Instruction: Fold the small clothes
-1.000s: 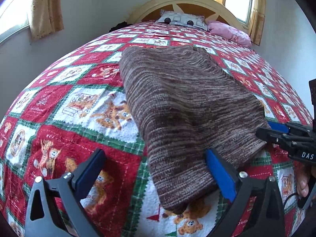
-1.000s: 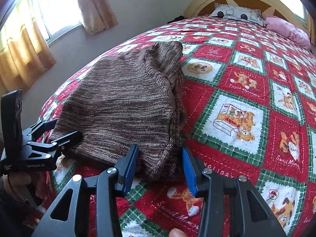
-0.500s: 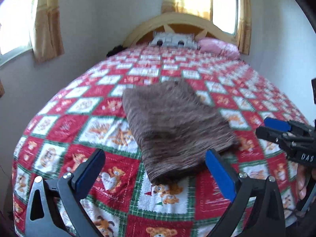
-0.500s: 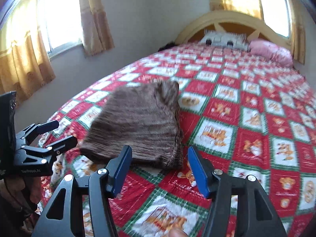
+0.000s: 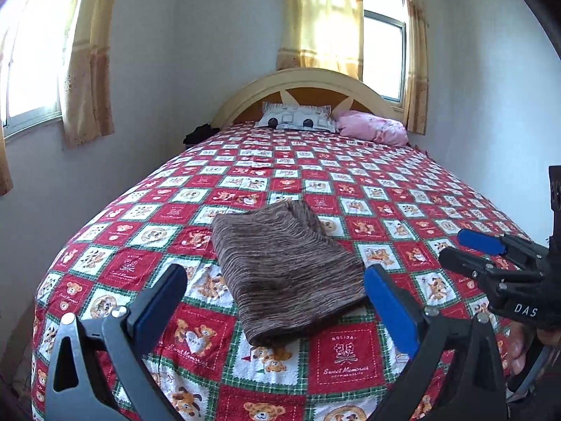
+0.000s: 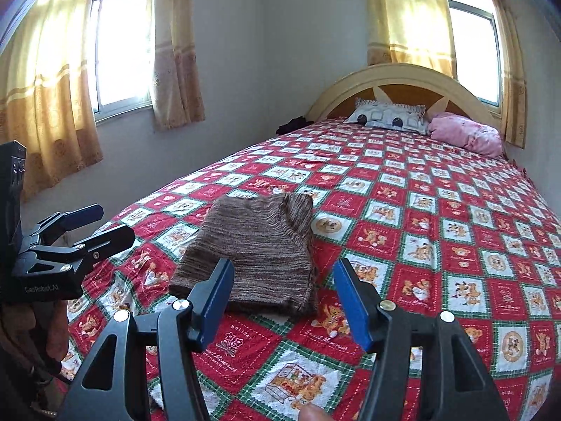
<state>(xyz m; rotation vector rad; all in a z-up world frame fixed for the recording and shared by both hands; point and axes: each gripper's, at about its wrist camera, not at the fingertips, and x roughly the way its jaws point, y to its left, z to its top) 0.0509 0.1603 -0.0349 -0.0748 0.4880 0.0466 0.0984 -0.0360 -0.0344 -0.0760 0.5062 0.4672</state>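
Fingers (image 5: 389,301) of the left gripper (image 5: 277,305) stand wide apart with nothing between them, held above the near edge of the bed (image 5: 438,182) and short of the folded garment (image 5: 280,273). Those of the right gripper (image 6: 284,301) are also apart and empty, just this side of the garment's near edge. With both pairs clear of the cloth, it looks as if the fold is finished and the garment has been let go to lie on its own.

That brown knit garment rests on the bed's red teddy-bear quilt (image 5: 343,354), toward the foot and well apart from the pillows (image 5: 298,119) at the headboard. It lies flat as a compact oblong, several layers thick. Its long axis runs roughly from the foot of the bed toward the headboard, slightly slanted; a rolled or bunched end points at the headboard, the squarer folded edge at the grippers.
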